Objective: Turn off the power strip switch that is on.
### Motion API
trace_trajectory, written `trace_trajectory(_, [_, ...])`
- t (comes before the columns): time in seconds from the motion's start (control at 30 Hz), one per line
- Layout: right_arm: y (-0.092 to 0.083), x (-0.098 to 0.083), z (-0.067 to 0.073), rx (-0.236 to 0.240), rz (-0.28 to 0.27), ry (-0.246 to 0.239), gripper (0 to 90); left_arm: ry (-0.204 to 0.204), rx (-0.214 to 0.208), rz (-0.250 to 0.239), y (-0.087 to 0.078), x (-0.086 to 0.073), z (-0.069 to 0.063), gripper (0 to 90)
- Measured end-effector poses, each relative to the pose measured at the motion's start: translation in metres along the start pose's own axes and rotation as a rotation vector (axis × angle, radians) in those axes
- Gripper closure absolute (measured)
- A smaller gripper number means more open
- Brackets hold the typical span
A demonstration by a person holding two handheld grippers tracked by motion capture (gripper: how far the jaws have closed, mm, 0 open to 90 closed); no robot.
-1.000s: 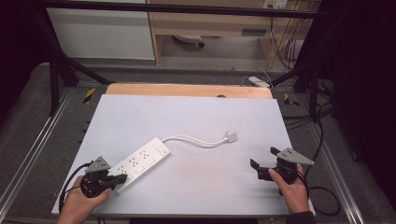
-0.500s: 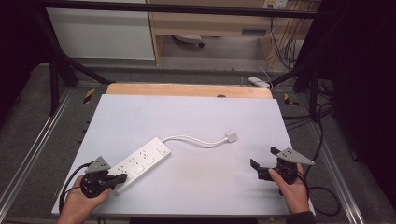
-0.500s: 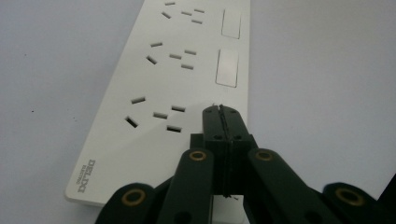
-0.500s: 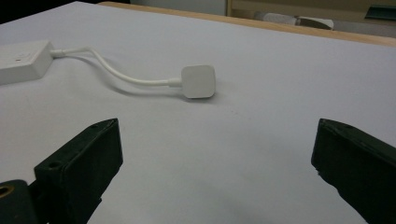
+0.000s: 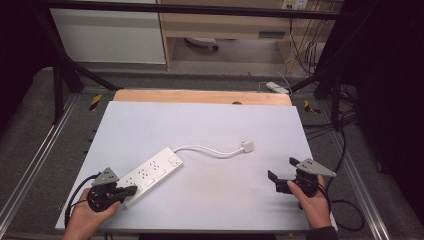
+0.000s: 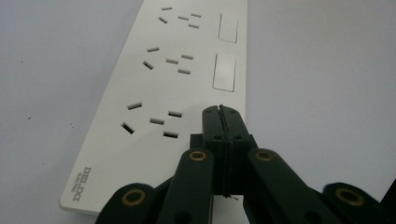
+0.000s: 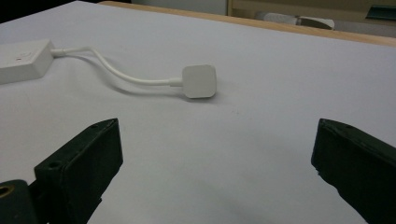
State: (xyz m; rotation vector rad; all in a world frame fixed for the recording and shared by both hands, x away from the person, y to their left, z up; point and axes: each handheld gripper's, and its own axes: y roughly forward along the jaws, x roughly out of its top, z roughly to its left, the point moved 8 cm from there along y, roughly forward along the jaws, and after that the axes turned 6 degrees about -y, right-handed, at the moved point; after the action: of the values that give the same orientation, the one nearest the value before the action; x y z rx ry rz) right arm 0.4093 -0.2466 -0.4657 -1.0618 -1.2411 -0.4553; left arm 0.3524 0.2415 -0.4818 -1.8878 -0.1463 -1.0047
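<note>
Lying diagonal, power strip (image 5: 150, 175), cord end toward far right, seemingly flat

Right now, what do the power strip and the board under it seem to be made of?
The power strip looks like white moulded plastic, smooth with a slight sheen. The board seems a matte pale sheet, perhaps laminate; its far edge shows bare wood.

Power strip (image 5: 150, 174) lies left of its plug (image 5: 247, 146).
</note>
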Motion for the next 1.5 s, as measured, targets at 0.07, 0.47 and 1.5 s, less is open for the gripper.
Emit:
trace_trajectory(0.07, [0.0,0.0,0.0,-0.001,-0.001,0.001,2.4,0.001,0.001,0.0,0.0,0.0,0.0,90.0])
trace_trajectory(0.47, [0.0,0.0,0.0,-0.001,0.0,0.002,2.4,0.014,0.001,-0.014,0.002,0.003,-0.003,90.0])
trace_trajectory(1.5, [0.0,0.0,-0.001,-0.003,0.001,0.005,2.4,0.073,-0.053,-0.086,0.011,0.018,-0.031,88.9])
